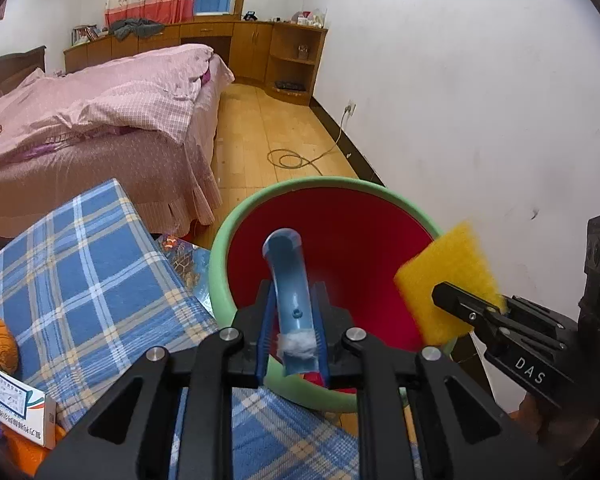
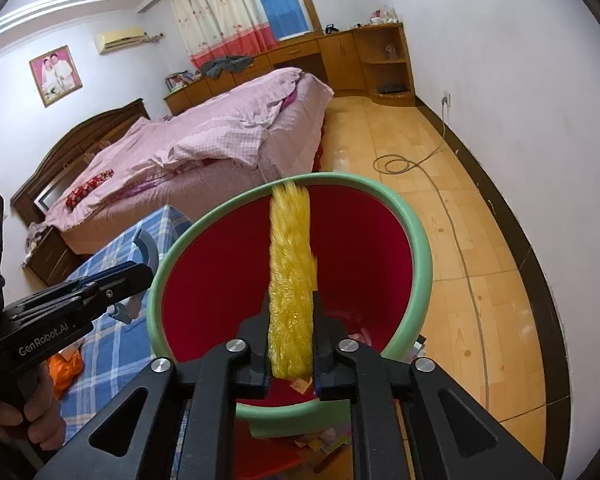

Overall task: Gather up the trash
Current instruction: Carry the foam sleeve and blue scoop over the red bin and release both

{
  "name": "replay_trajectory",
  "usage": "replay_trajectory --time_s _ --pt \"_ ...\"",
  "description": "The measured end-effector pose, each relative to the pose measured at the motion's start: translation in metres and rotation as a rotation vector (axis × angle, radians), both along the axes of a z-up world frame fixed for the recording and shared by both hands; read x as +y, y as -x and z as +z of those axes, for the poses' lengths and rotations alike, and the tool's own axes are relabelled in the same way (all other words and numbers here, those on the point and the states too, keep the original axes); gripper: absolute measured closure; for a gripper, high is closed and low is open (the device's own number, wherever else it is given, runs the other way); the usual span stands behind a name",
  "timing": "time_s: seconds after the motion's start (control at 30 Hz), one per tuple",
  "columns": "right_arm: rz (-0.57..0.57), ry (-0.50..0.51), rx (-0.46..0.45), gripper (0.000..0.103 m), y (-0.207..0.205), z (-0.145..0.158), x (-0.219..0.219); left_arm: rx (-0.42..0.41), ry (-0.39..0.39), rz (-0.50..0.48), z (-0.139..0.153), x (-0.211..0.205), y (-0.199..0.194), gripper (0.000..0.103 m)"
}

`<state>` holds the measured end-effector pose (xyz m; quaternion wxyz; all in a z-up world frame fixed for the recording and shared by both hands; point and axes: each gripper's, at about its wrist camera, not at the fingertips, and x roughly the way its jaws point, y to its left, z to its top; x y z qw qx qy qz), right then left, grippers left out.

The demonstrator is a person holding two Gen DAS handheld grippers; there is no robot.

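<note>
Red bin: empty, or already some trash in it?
Not empty. The right wrist view shows scraps of paper at the bottom of the red bin, beside the right tool and the yellow scouring pad. How full: cannot tell.

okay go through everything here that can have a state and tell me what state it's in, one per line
Left hand-held gripper: shut on the blue curved piece, over the bin.
Right hand-held gripper: shut on the yellow scrub pad, over the bin.
Red bin: open, scraps at the bottom.
Bed: unmade.
Curtain: drawn aside.
</note>
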<state>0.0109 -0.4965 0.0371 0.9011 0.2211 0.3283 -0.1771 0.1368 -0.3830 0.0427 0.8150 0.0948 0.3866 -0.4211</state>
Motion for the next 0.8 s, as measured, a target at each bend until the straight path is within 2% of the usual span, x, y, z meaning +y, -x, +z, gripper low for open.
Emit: replay_trajectory --time_s 0.03,0.1,0.13,0.2,0.27,0.57,0.67,0.8 --pt "-0.001 -0.003 -0.001 0.078 -0.001 -0.001 -0.001 0.0 -0.006 0.006 -0.001 -0.001 -0.001 0.066" --pt "0.0 -0.013 -0.003 0.074 -0.003 -0.003 -0.003 -0.002 -0.007 0.019 -0.002 -0.001 -0.002 0.059" --pt "0.001 -0.015 -0.002 0.073 -0.004 -0.003 -0.004 -0.001 -0.005 0.022 -0.002 -0.001 -0.002 0.058" --pt "0.003 -0.017 0.0 0.061 -0.006 -0.005 -0.005 0.007 -0.002 0.031 -0.003 0.001 -0.004 0.058" --pt "0.008 -0.017 0.005 0.057 -0.008 -0.006 -0.005 0.016 0.002 0.046 -0.003 0.004 -0.006 0.058" --pt "0.034 -0.012 0.019 0.049 -0.012 -0.006 0.0 0.033 0.019 0.089 0.001 0.023 -0.005 0.058" --pt "0.034 -0.014 0.012 0.041 -0.008 -0.004 0.005 0.033 0.02 0.1 0.002 0.03 -0.003 0.058" --pt "0.033 -0.008 0.002 0.04 -0.005 0.002 0.012 0.026 0.023 0.119 0.007 0.042 0.003 0.058"
